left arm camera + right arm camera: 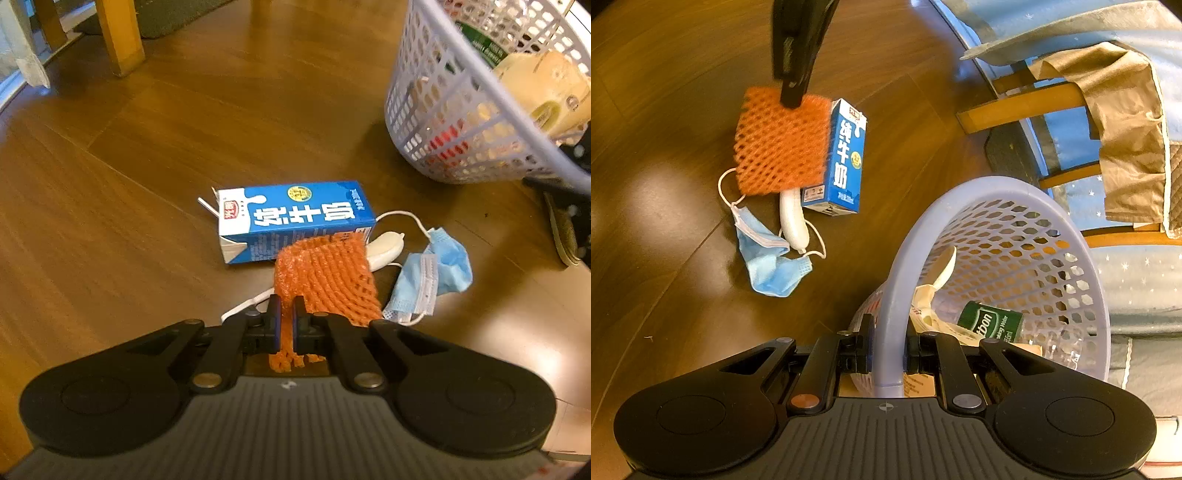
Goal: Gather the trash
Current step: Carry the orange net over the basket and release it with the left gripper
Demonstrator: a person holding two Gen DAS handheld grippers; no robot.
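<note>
The left claw (pixel 286 325) is seen clamped on an edge of the orange foam net (pixel 327 277), which is held lifted above the floor (pixel 147 147) with its free end hanging over the milk carton (pixel 291 218), the white pouch (pixel 793 221) and the blue face mask (pixel 432 273). The right claw (pixel 886 350) is closed on the rim of the tilted laundry basket (pixel 1067 236), where a green-labelled bottle (pixel 991 321) is already lying. The basket's open mouth is judged to lie up and to the right of the net, so the net would have to be carried that way.
</note>
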